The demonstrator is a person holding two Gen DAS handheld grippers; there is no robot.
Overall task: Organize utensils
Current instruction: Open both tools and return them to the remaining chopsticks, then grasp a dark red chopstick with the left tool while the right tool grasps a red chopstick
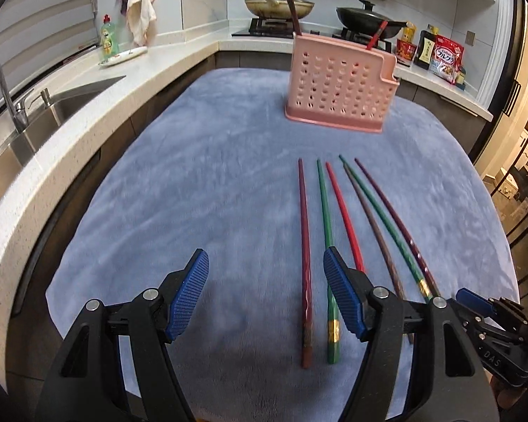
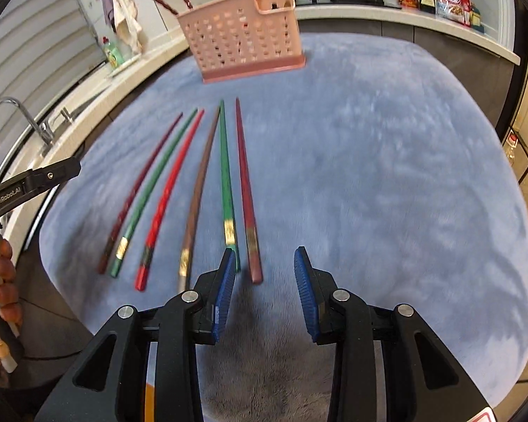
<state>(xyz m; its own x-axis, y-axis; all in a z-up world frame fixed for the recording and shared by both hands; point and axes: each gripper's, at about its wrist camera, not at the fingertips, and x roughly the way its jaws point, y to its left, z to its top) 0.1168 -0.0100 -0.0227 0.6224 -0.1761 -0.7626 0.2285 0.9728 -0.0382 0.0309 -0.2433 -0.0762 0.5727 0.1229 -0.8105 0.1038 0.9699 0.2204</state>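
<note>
Here, six long lacquered chopsticks point(image 2: 193, 190) lie side by side on the blue plush desk point(image 2: 369, 176), just ahead of both released, empty hand-held grippers, left point(image 1: 265, 297) and right point(image 2: 265, 293); the pink perforated plastic holder point(image 1: 338, 84) stands farther ahead.

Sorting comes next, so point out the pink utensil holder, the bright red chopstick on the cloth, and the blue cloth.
pink utensil holder point(image 1: 338, 84): left wrist view, middle of its perforated front wall.
bright red chopstick point(image 2: 174, 190): right wrist view, mid-shaft.
blue cloth point(image 2: 387, 176): right wrist view, bare patch right of the chopsticks.
</note>
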